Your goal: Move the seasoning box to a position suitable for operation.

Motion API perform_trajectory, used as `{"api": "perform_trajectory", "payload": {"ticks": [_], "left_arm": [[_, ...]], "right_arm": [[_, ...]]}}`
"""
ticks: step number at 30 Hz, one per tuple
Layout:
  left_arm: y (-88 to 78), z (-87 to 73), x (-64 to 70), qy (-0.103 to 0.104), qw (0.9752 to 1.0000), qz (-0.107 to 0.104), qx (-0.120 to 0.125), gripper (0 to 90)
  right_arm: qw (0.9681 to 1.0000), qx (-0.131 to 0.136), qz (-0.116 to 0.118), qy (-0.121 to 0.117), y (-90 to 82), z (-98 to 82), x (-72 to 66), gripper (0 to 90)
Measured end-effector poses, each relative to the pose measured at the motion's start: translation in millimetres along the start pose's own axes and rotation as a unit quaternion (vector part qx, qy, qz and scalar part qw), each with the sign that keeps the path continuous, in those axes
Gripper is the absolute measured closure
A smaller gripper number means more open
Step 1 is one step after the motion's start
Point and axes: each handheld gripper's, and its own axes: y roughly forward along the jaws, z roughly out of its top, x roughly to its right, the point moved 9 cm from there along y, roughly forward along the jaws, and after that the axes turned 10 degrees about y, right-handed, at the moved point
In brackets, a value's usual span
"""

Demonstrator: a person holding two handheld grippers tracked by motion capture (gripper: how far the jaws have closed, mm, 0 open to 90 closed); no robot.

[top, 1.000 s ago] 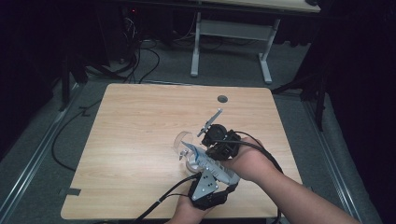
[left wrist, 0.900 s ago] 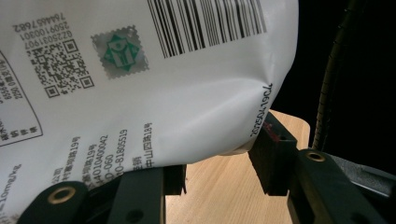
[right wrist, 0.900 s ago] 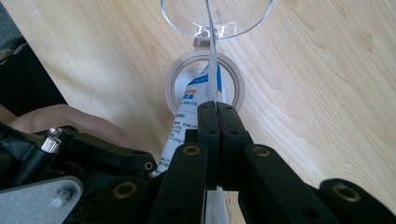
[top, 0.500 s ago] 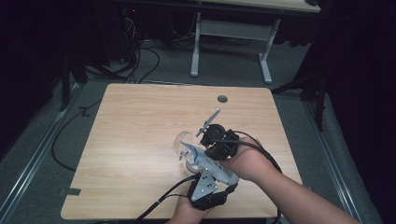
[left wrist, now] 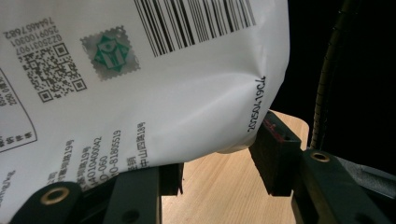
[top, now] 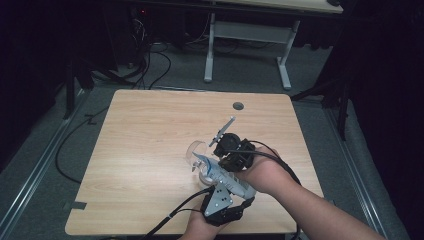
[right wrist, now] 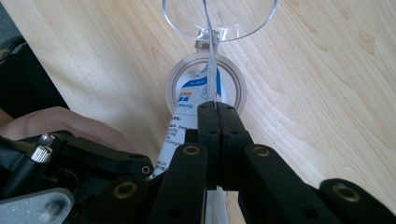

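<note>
White tube (left wrist: 154, 79) printed with barcode, QR code, green emblem and small text across upper left and centre of frame, its creased edge against the right black jaw, left jaw beneath it, wooden table (left wrist: 215, 186) at bottom centre, black cable (left wrist: 329, 70) at right, jaws lately opening.

Dim surroundings, table (top: 150, 150) lit from above; close views sharp.

Tube (top: 220, 175) lying on table (top: 150, 150), open cap (top: 195, 150) at its far end, grommet hole (top: 238, 106) behind.
</note>
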Motion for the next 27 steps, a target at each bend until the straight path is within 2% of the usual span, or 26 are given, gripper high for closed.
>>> {"api": "perform_trajectory", "payload": {"ticks": [27], "left_arm": [[-0.9, 0.4, -0.6, 0.000, 1.0000, 0.001, 0.001, 58.0]], "right_arm": [[1.0000, 0.000, 0.001, -0.002, 1.0, 1.3, -1.7, 89.8]]}}
